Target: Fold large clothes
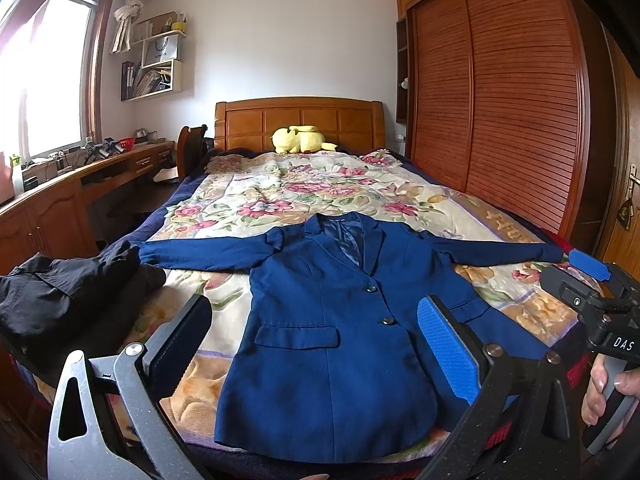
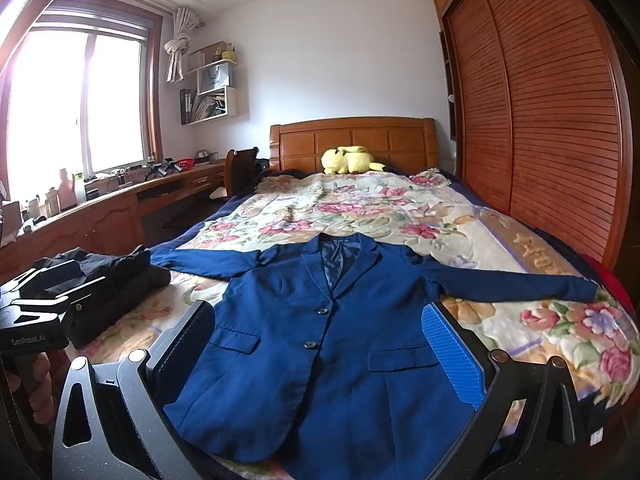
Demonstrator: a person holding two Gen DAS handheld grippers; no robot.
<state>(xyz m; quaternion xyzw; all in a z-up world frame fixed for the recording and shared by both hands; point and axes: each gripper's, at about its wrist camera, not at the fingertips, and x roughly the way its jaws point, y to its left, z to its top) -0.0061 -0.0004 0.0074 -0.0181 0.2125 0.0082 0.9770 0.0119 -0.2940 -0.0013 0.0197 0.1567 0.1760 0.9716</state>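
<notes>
Nothing folded yet: blue blazer (image 1: 332, 340) flat, buttoned, both sleeves outspread on the bed (image 1: 224, 200), ahead of and between the wide, empty fingers of left gripper (image 1: 316, 344) and right gripper (image 2: 320, 352).

One blue blazer (image 1: 332, 320), one pile of black clothes (image 1: 68, 296), one yellow plush toy (image 1: 300, 140), two grippers: left gripper (image 1: 320, 356) and right gripper (image 2: 324, 360).

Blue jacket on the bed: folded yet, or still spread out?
Spread out. The blue jacket lies flat, front up, both sleeves stretched sideways across the bed, buttons fastened.
</notes>
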